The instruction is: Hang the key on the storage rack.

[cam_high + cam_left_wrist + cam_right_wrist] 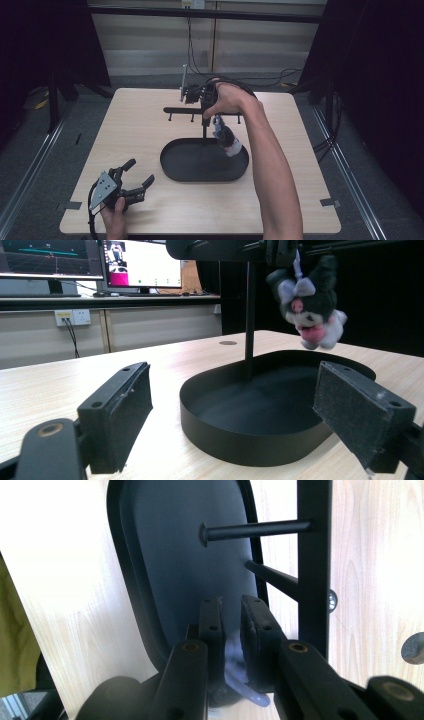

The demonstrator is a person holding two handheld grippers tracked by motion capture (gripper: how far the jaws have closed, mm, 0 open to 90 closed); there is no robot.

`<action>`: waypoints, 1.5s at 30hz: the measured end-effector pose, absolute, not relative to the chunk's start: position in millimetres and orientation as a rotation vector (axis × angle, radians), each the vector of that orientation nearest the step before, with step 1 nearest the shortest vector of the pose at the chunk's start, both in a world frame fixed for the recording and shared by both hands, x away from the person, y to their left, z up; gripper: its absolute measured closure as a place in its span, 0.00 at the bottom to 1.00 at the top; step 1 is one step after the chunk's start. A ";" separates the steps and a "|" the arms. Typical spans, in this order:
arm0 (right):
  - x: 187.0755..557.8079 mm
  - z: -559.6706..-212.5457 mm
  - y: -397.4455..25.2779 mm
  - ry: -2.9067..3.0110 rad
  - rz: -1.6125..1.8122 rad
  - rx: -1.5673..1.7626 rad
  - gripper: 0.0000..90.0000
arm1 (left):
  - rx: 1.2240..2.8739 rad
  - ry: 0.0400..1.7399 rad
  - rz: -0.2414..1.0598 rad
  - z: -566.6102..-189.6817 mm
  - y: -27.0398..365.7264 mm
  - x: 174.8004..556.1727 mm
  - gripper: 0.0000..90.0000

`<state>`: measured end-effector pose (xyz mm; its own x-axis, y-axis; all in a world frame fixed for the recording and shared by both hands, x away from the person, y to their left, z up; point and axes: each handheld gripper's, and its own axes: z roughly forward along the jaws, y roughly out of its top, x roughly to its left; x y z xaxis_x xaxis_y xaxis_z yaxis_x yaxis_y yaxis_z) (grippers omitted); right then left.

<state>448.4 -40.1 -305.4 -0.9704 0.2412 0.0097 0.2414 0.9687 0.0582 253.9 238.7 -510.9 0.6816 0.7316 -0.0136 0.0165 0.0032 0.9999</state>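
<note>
Light wooden desk [150,130], carrying all items. Black oval tray [180,167], the base of a stand, lies at the desk's middle; all positions below are given relative to it. Black stand post [204,131] rises upright from the tray's far part and bears a horizontal crossbar [175,109] with short pegs. Right gripper [216,119], held in the person's hand above the tray's far right part, has its jaws clenched on the pale strap [240,680] of a plush toy. Plush toy [227,141], black and white with a pink face and a pale bow, hangs in the air above the tray's right side, beside the post. Left gripper [142,181] rests on the desk near the tray's left edge, jaws released and spread wide, grasping nothing.
</note>
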 end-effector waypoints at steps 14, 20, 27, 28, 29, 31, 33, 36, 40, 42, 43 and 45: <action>441.5 -306.1 -48.6 -3.088 -0.143 -0.418 0.79 | 1.481 0.656 0.636 -510.8 239.2 254.0 0.17; 432.5 -303.3 -54.2 -3.091 -0.249 -0.414 0.79 | 1.484 0.652 0.640 -510.7 239.5 254.2 0.17; 419.8 -303.0 -60.9 -3.099 -0.346 -0.422 0.75 | 1.481 0.654 0.636 -510.8 239.0 254.0 0.17; 416.4 -302.8 -62.4 -3.098 -0.371 -0.419 0.72 | 1.478 0.655 0.630 -510.9 238.6 253.8 0.17; 414.3 -302.9 -62.8 -3.111 -0.366 -0.424 0.69 | 1.478 0.655 0.630 -510.9 238.6 253.8 0.17; 407.6 -303.4 -65.4 -3.109 -0.401 -0.439 0.67 | 1.485 0.650 0.634 -510.8 239.2 253.9 0.17; 402.6 -304.3 -68.9 -3.115 -0.448 -0.452 0.65 | 1.487 0.647 0.635 -510.8 239.1 253.9 0.17; 393.7 -305.4 -76.8 -3.104 -0.528 -0.488 0.64 | 1.478 0.650 0.631 -510.9 238.5 253.9 0.17; 380.5 -309.1 -88.4 -3.086 -0.606 -0.518 0.65 | 1.479 0.654 0.629 -510.8 238.7 253.8 0.17; 374.7 -311.6 -93.2 -3.079 -0.652 -0.539 0.65 | 1.483 0.654 0.633 -510.7 239.2 254.0 0.17; 371.5 -313.4 -95.9 -3.073 -0.679 -0.555 0.65 | 1.483 0.653 0.634 -510.7 239.2 254.0 0.17; 365.9 -317.6 -101.4 -3.080 -0.715 -0.575 0.63 | 1.479 0.654 0.629 -510.8 238.7 253.8 0.17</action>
<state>365.9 -101.4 -317.6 -0.9335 0.3584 0.0105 0.3263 0.8371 0.4390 253.8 238.7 -510.8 0.6816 0.7316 -0.0126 0.0165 0.0019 0.9999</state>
